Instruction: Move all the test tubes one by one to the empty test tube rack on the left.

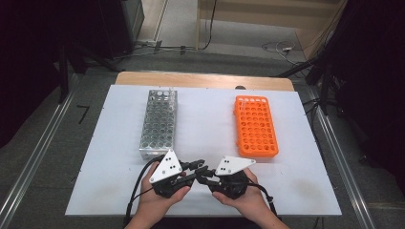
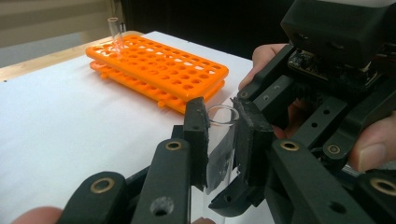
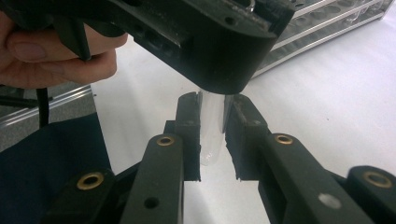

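1. Your left gripper sits at the near edge of the white table, its jaws clamped on a clear glass test tube; in the left gripper view the tube's open mouth stands just above the pads.
2. Your right gripper meets it nose to nose, and its jaws are closed on the same tube, whose rounded end shows between them in the right gripper view.
3. Both grippers hold that one tube at once, above the table near its front middle.
4. Your left hand and right hand come in from the near side, close together.
5. The orange plastic rack lies on the right of the table, well apart from the grippers, with one clear tube standing in a far corner hole.
6. The metal rack lies on the left, its near end just beyond your left gripper.
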Tool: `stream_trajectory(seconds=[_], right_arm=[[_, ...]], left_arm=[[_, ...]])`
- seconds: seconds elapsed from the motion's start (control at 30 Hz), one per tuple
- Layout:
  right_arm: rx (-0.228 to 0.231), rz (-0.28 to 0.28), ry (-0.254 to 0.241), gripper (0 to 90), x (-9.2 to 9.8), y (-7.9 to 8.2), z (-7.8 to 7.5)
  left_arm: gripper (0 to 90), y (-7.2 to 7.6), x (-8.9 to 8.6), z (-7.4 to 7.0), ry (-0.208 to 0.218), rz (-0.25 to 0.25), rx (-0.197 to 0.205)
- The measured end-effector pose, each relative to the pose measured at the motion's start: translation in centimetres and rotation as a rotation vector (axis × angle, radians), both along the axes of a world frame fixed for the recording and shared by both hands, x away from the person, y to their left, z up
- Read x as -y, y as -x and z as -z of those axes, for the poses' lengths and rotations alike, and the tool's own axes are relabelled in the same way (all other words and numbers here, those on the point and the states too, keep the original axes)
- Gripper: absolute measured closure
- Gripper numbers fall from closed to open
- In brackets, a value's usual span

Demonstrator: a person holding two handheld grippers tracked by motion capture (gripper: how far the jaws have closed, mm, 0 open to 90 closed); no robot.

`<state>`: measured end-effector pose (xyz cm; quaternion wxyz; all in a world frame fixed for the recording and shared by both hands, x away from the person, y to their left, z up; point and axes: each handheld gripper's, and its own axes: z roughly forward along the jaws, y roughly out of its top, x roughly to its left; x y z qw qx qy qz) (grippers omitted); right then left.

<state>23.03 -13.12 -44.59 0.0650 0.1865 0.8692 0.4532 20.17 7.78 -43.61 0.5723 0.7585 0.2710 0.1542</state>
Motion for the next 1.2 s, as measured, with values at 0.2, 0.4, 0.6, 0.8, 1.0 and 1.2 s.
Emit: stream_trajectory(seconds=[0.2,0.4,0.6,0.8,1.0,1.2], right_arm=[[-0.010,-0.006,-0.007,60.6,0.1,-0.1,0.1],[0.000,-0.017,-0.006,25.5,0.2,0.0,0.0],[-0.025,-0.011,-0.029,1.5,1.5,-0.4,0.1],[-0.028,0.019,-0.057,0.0,3.8,-0.8,-0.3],[-0.011,0.071,-0.056,0.0,6.4,-1.1,-0.4],[-0.004,0.122,-0.070,0.0,9.0,-1.2,-0.5]], left_arm=[[76.7,-0.1,-0.5,-0.1,0.016,-0.015,-0.002],[76.7,-0.2,-1.1,-0.2,0.016,-0.029,-0.005],[76.7,-0.3,-2.0,-0.4,0.012,-0.048,-0.010],[76.7,-0.7,-2.8,-0.8,0.019,-0.064,-0.014],[76.7,-1.3,-3.7,-1.4,0.021,-0.091,-0.008],[76.7,-2.2,-4.4,-2.1,0.029,-0.116,-0.006]])
